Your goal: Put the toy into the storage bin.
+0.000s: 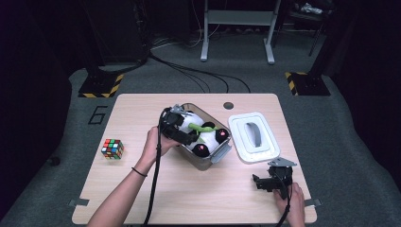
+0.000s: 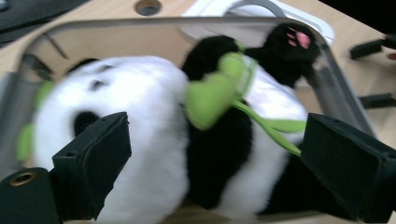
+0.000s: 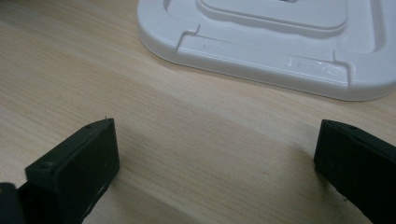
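In the left gripper view, the black-and-white plush panda with a green ribbon (image 2: 159, 140) is smeared by motion blur, worst at 9 o'clock, where its face cannot be made out; its lower body is cut off at 6 o'clock. The clear plastic storage bin (image 2: 336, 93) around it runs out of frame at 9 o'clock. In the right gripper view, the white plastic lid with a grey handle (image 3: 280, 42) is cropped at 12 and 3 o'clock, handle unseen.

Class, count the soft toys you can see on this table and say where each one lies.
1: a black-and-white plush panda with a green ribbon lies inside the clear plastic bin at the table's middle. Others could hide beneath it.
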Available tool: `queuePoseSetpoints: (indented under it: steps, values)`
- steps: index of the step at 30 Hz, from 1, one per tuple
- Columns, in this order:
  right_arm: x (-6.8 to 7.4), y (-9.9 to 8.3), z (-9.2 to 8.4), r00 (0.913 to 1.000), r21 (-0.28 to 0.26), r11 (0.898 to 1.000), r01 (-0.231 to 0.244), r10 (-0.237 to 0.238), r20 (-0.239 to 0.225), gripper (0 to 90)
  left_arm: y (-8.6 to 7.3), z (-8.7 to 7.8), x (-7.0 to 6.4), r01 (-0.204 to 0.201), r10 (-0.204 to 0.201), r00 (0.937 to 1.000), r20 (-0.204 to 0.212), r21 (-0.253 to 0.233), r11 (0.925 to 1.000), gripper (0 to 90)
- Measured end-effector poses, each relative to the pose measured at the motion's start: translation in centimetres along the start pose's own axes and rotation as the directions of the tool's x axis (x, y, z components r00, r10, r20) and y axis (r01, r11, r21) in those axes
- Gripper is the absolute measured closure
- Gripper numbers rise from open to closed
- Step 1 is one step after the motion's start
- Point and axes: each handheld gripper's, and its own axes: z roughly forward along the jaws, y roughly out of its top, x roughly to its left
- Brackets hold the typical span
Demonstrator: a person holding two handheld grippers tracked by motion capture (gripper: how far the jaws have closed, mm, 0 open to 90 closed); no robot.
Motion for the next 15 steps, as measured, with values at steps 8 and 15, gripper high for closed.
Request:
queuePoseSetpoints:
  steps: [8,15]
  values:
    - [0.0,0.0,0.0,1.0000,0.000,1.000,0.000,0.000,0.000,0.0,0.1,2.1,2.2,0.044,-0.044,0.9990,0.008,0.019,0.9988,6.3]
    - [0.0,0.0,0.0,1.0000,0.000,1.000,0.000,0.000,0.000,0.0,-0.1,3.4,2.4,0.040,-0.040,0.9992,-0.003,0.100,0.9942,6.2]
